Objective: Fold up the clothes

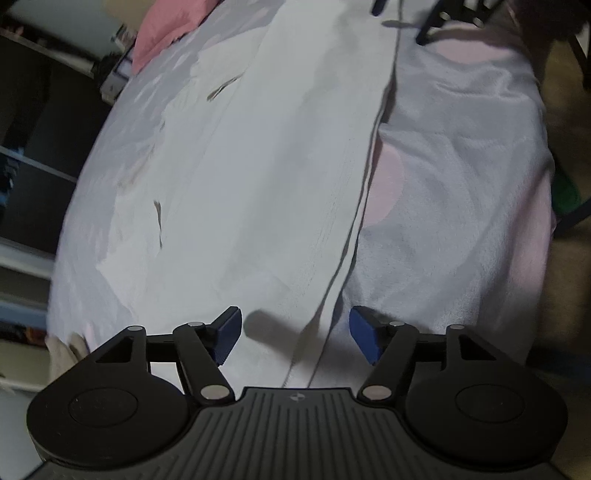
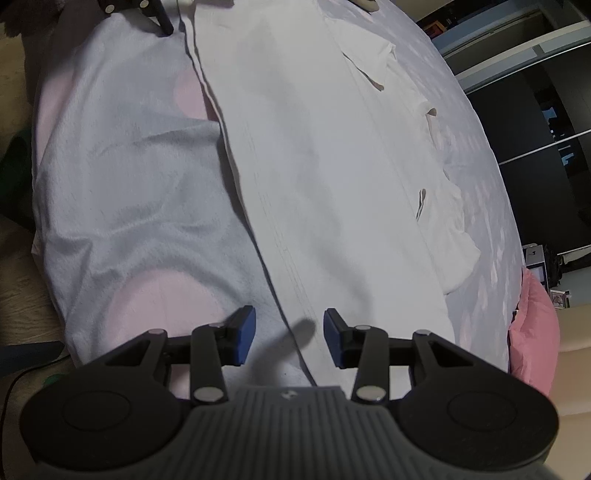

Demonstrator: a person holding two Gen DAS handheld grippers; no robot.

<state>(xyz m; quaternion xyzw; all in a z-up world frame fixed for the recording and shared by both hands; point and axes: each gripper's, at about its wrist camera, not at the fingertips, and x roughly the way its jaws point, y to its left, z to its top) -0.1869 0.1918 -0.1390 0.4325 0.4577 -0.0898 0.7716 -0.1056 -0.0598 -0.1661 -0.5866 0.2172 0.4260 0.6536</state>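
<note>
A long white garment (image 1: pixel 266 166) lies flat on a bed, folded into a strip, over a pale grey blanket (image 1: pixel 461 166) with pink patches. Its long folded edge runs toward me. My left gripper (image 1: pixel 295 332) hovers over one end of that edge, blue pads wide open with nothing pinched. In the right wrist view the same garment (image 2: pixel 314 147) stretches away. There my right gripper (image 2: pixel 289 334) stands open over the other end of the edge, holding nothing. Each view shows the opposite gripper small at the top: the right gripper (image 1: pixel 400 22) and a left fingertip (image 2: pixel 164 22).
A pink pillow (image 1: pixel 159 33) (image 2: pixel 535 332) lies at one side of the bed. Dark wardrobe doors (image 2: pixel 535 110) stand beyond it. The blanket's edge drops to a wooden floor (image 2: pixel 22 314), where something green (image 1: pixel 565 195) sits.
</note>
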